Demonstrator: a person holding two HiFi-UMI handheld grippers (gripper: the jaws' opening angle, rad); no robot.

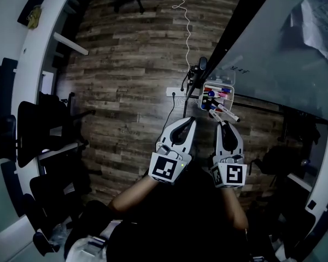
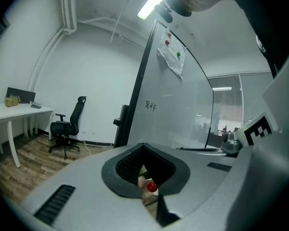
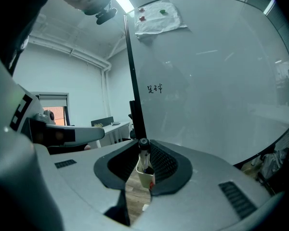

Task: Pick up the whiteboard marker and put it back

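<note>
We are standing in an office with a dark wood floor [image 1: 126,97], and a whiteboard [image 1: 273,53] on a stand rises at the right.

The whiteboard marker [image 1: 225,113] is held off the floor at the very tip of the right gripper [image 1: 223,124], whose jaws are clamped on its white barrel. In the head view its long axis lies across the jaws, running left to right with the right end a little nearer to us. The right end looks dark and capped, and there is a touch of red toward the left end. In the right gripper view the same barrel stands between the pads with its black end uppermost.

Just beyond it, on the far side, the pen tray [image 1: 232,91] hangs at the foot of the whiteboard with several other markers in it. We judge the held marker to be at the tray's near edge, so the coming move is a short one, forward and away from us.

The left gripper [image 1: 192,121] sits just left of the right one, jaws closed together and gripping nothing. It is farther from the tray's middle and plays no part in the carry.
</note>
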